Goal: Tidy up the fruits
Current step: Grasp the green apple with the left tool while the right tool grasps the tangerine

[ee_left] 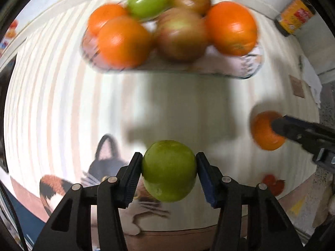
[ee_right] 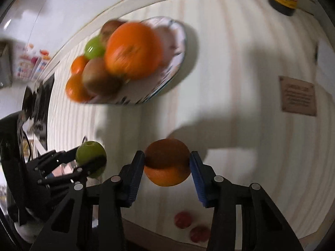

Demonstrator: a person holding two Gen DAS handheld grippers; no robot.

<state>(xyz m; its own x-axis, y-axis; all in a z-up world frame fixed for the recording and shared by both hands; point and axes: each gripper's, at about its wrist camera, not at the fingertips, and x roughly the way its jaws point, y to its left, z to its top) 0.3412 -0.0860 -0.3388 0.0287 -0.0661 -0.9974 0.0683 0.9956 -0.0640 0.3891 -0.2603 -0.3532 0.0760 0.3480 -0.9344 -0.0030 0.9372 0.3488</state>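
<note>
- Mostly done, as I judge it: plate (ee_left: 251, 67) already carries six fruits — three oranges, two reddish apples, one green apple (ee_left: 146, 3) at the back.
- Plate sits on the striped tablecloth (ee_left: 52, 94), far side from both grippers; blurred in both views.
- Left gripper (ee_left: 169, 172) clamps a green apple (ee_left: 169, 170) between its blue pads, both pads touching the fruit's sides. Apple looks lifted off the cloth, well short of the plate.
- Right gripper (ee_right: 167, 163) clamps an orange (ee_right: 167, 162) the same way, pads pressed on left and right sides. Also short of the plate.
- Left view confirms it: the orange (ee_left: 267, 130) sits at the tip of the right tool, off to the right, apart from the plate.
- Right view shows the held green apple (ee_right: 91, 159) in the left tool, low left.
- Left to do, by my read: carry both held fruits over and set them on the pile. Free room looks to be on the plate's right part.
- Risk guess: pile is already heaped, round fruit could roll off when added.
- Small red shapes (ee_right: 183, 219) near the cloth's near edge — print or real fruit, cannot tell.
- Dark jar with yellow label (ee_left: 295, 14) stands at the far right edge, not part of the job.
- Cat picture (ee_left: 100, 167) on the cloth under the left tool.
</note>
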